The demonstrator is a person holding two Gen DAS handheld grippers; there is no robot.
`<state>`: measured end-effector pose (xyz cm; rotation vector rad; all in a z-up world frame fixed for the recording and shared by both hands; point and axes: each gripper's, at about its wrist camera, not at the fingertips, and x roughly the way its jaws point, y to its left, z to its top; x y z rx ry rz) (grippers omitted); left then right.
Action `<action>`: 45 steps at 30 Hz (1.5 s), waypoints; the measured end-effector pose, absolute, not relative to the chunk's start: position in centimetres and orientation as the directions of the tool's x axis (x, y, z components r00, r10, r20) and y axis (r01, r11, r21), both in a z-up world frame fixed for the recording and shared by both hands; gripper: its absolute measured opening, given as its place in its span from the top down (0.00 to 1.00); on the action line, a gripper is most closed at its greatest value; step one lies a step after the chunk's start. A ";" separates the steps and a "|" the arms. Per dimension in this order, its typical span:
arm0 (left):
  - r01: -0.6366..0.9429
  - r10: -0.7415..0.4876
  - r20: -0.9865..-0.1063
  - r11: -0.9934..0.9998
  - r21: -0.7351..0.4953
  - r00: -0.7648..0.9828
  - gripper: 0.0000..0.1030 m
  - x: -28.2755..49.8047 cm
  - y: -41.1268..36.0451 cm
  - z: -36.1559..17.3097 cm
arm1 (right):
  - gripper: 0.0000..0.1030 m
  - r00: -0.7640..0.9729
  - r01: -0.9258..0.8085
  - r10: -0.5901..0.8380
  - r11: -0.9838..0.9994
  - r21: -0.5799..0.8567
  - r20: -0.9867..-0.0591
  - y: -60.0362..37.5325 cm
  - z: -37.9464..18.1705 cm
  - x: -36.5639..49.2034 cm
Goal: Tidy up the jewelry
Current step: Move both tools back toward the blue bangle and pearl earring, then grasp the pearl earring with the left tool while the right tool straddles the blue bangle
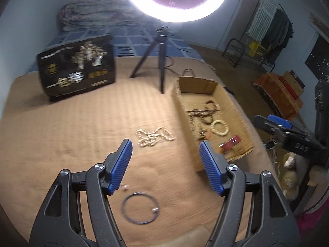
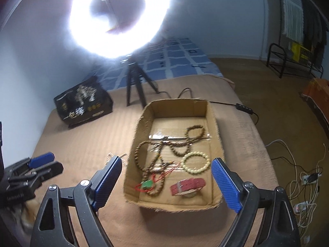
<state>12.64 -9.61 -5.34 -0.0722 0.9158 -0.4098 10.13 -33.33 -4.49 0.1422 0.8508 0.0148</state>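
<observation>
A shallow cardboard box [image 2: 211,111] lies on the tan bedcover and holds brown bead necklaces [image 2: 174,144], a cream bead bracelet [image 2: 195,162], a red strap [image 2: 188,186] and a green pendant on red cord [image 2: 147,185]. The box also shows in the left wrist view [image 1: 228,100]. A cream bead necklace [image 1: 154,136] lies on the cover left of the box. A thin dark wire hoop [image 1: 139,207] lies on the cover below my left gripper [image 1: 165,149], which is open and empty. My right gripper [image 2: 166,165] is open and empty above the box's near end.
A ring light on a black tripod [image 1: 158,47] stands behind the box. A black printed box [image 1: 78,65] stands at the back left. A power cable [image 2: 236,105] runs off the bed's right edge. Wires lie on the floor [image 2: 304,177] at right.
</observation>
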 end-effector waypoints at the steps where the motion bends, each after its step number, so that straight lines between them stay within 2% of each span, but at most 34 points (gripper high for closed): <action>1: 0.305 -0.364 -0.759 0.925 -0.227 0.539 0.32 12.5 -8.7 -5.5 | 0.12 0.659 0.030 0.077 0.991 0.129 -0.748 -32.8 -4.5 9.9; 14: 0.222 -0.292 -0.830 0.953 -0.208 0.476 0.32 10.6 -1.6 -10.8 | 0.12 0.598 -0.151 0.146 0.986 0.068 -0.788 -25.8 -6.8 7.7; 24: 0.227 -0.311 -0.839 0.946 -0.230 0.447 0.32 10.9 -0.6 -12.9 | 0.12 0.540 -0.311 0.287 0.942 0.129 -0.791 -19.3 -11.4 5.2; 26: 0.248 -0.327 -0.839 0.939 -0.237 0.435 0.38 11.2 -0.9 -13.4 | 0.12 0.538 -0.349 0.302 0.930 0.119 -0.787 -18.1 -12.1 4.9; 27: 0.258 -0.330 -0.843 0.937 -0.236 0.425 0.49 11.3 -1.1 -13.7 | 0.11 0.538 -0.372 0.307 0.922 0.106 -0.785 -17.3 -12.5 4.8; 28: 0.266 -0.332 -0.848 0.935 -0.236 0.413 0.56 11.6 -1.3 -14.1 | 0.10 0.539 -0.385 0.307 0.918 0.095 -0.784 -16.9 -12.7 4.8; 30: 0.280 -0.352 -0.850 0.926 -0.254 0.393 0.57 12.0 -1.5 -14.7 | 0.02 0.541 -0.407 0.316 0.909 0.086 -0.779 -16.2 -13.3 4.9; 40: 0.366 -0.378 -0.871 0.895 -0.257 0.313 0.57 13.2 -3.5 -18.2 | 0.00 0.493 -0.445 0.333 0.890 0.096 -0.804 -14.9 -16.3 5.8; 45: 0.384 -0.379 -0.875 0.888 -0.253 0.301 0.57 13.7 -4.2 -19.1 | 0.00 0.508 -0.461 0.301 0.886 0.041 -0.807 -14.1 -17.2 5.7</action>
